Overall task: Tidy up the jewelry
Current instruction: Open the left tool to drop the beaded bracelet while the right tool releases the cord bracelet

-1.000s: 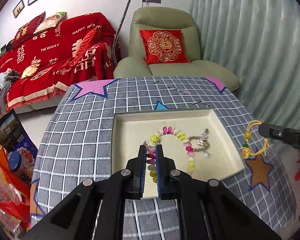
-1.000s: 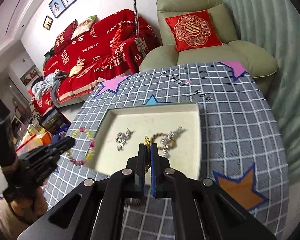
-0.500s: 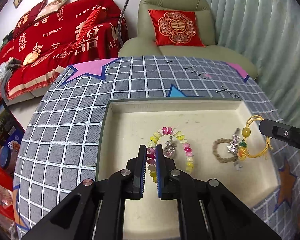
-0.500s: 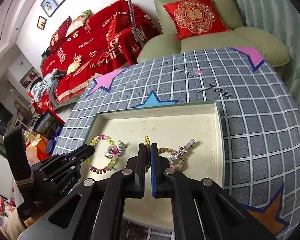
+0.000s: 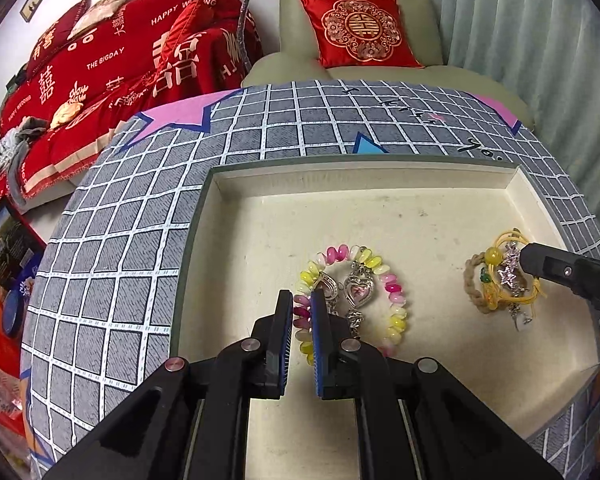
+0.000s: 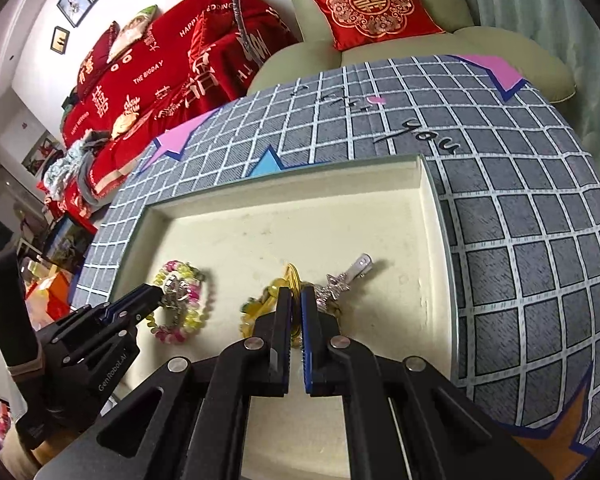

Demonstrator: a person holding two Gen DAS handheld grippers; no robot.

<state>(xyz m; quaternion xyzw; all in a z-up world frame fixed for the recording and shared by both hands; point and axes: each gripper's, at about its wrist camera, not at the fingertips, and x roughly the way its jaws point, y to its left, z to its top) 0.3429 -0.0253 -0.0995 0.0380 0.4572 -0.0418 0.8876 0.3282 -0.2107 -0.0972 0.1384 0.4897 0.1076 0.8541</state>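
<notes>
Letting go now risks tangles: the left hand-held gripper [image 5: 301, 300], nearly closed on the beaded bracelet [image 5: 354, 300], has lowered it over a heart pendant [image 5: 358, 290] at the tray's [image 5: 364, 170] 6 o'clock. The right hand-held gripper [image 6: 296, 300] apparently pinches the yellow cord bracelet [image 5: 496, 280] onto a braided bracelet [image 5: 474, 292] at 4 o'clock. A second ago both bracelets hung outside the tray's edges.

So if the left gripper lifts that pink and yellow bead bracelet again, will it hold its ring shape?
Probably not. The bead bracelet is separate beads on a string, so it would likely sag into a hanging loop. The left gripper pinches only one side, so the rest should swing. The heart charm lying inside the loop may snag and come up too.
</notes>
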